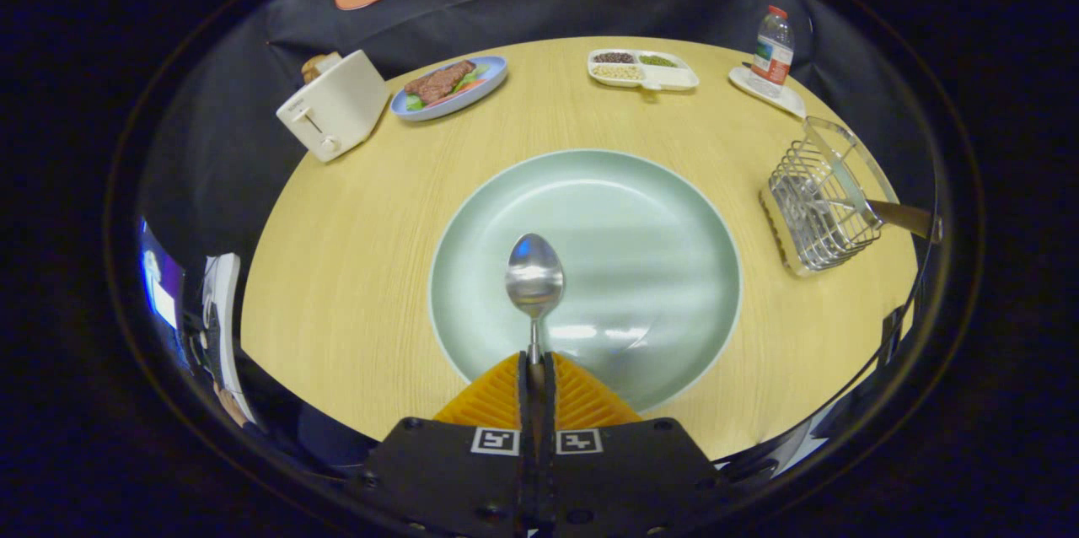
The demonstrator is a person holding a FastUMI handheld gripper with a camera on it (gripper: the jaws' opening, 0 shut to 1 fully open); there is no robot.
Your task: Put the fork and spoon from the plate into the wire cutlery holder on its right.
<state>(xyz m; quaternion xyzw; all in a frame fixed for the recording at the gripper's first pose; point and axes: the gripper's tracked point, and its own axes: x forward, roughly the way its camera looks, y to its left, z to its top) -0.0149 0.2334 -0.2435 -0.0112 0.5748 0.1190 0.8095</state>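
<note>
My gripper [536, 363] is shut on the handle of a metal spoon [534, 278]. The spoon's bowl sticks out just ahead of the fingers, over the large pale green plate [674, 209]. The plate lies on the round wooden table [354, 268] with nothing else on it. To the plate's right stands the wire cutlery holder [813, 209], leaning in this view, with a wooden-handled utensil [902, 216] in it, its handle poking out to the right.
Beyond the plate are a white toaster [333, 106], a blue plate of food [449, 86], a white divided tray [643, 69] and a water bottle [773, 49] on a small white dish. Bare table lies between plate and holder.
</note>
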